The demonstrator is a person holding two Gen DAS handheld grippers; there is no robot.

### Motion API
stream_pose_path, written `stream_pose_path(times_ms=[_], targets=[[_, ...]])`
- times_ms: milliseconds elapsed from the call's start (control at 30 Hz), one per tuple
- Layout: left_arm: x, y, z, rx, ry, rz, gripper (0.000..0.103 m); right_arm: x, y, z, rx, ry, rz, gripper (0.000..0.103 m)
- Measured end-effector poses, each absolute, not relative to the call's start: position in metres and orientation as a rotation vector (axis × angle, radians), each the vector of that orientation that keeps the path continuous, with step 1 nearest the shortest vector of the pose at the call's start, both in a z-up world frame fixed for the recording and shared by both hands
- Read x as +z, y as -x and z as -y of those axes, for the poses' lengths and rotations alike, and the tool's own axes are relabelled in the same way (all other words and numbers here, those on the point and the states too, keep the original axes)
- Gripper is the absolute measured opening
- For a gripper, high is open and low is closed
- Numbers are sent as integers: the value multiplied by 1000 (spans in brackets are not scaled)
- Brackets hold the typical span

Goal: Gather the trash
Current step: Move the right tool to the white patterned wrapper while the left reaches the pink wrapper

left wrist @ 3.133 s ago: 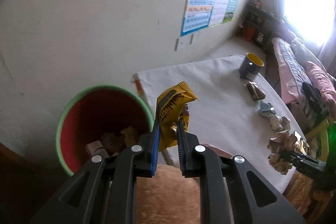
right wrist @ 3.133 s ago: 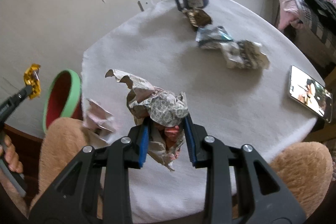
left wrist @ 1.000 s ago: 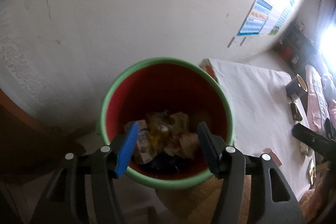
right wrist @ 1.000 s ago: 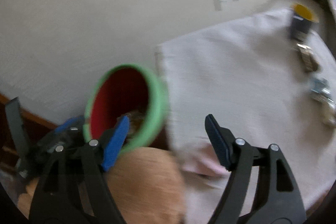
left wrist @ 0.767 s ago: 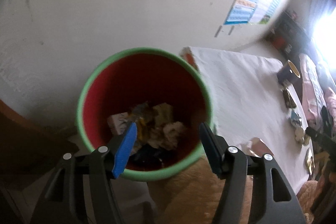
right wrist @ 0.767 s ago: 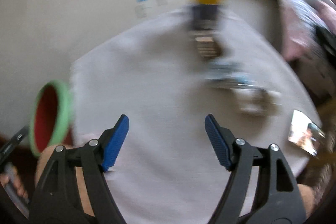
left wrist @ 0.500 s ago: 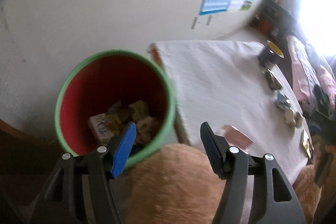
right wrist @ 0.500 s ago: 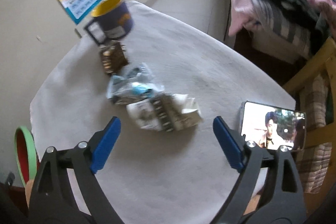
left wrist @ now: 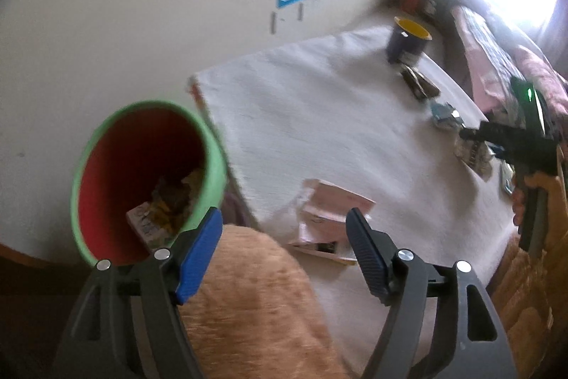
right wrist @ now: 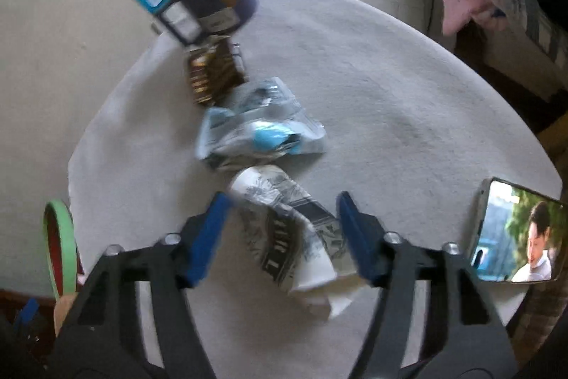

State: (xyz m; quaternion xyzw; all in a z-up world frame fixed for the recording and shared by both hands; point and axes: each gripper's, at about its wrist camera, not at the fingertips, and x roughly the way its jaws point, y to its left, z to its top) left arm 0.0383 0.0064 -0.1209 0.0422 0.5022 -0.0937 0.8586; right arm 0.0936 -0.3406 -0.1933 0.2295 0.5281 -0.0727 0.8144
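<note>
My left gripper (left wrist: pixel 284 219) hangs open and empty above a tan fuzzy knee, its jaws still opening. A pink paper (left wrist: pixel 333 205) lies on the table edge just beyond its fingertips. The green-rimmed red bin (left wrist: pixel 106 130), with wrappers in its bottom, stands to the left. My right gripper (right wrist: pixel 283 201) points down at the table. Its jaws are closing around a crumpled white printed wrapper (right wrist: pixel 284 237), and the pads do not visibly press on it. Beyond lie a silver-blue wrapper (right wrist: pixel 262 134) and a brown-gold wrapper (right wrist: pixel 213 73).
A dark blue mug (right wrist: pixel 216 2) with a yellow inside stands at the far side of the white-clothed round table (right wrist: pixel 408 87). A phone (right wrist: pixel 518 237) with a lit screen lies at the table's right edge. A bed with bedding stands beyond the table.
Both grippers have let go of their trash. The left one moved from over the bin toward the table edge. The right one swung to the wrappers, and its jaws narrowed around the white one.
</note>
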Motion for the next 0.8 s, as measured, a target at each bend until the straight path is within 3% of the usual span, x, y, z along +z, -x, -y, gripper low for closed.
stream_pose_path(times_ms=[33, 67, 100, 400, 500, 567, 600, 733, 767, 800], targets=[[-125, -40, -1, -214, -86, -1071, 69, -191, -91, 338, -153, -469, -1135, 36], [-128, -41, 3, -223, -84, -1083, 69, -188, -87, 334, -121, -468, -1137, 18], [-133, -44, 8, -233, -82, -1099, 69, -185, -80, 331, -75, -497, -1133, 15], [-189, -73, 42, -229, -97, -1253, 69, -177, -8, 303, 13, -540, -1093, 14], [-205, -77, 51, -189, -147, -1254, 69, -175, -6, 313, -22, -579, -1064, 26], [-204, -76, 56, -212, -157, -1228, 68, -176, -6, 318, -38, -596, -1057, 45], [-201, -75, 59, -233, -161, -1216, 63, -178, -5, 318, -43, -596, -1057, 46], [-189, -67, 71, -311, -194, -1149, 62, -184, -8, 317, -61, -574, -1074, 55], [-187, -65, 72, -321, -204, -1138, 58, -185, -9, 316, -66, -567, -1079, 56], [-185, -63, 75, -341, -221, -1133, 31, -186, -9, 316, -68, -563, -1085, 57]])
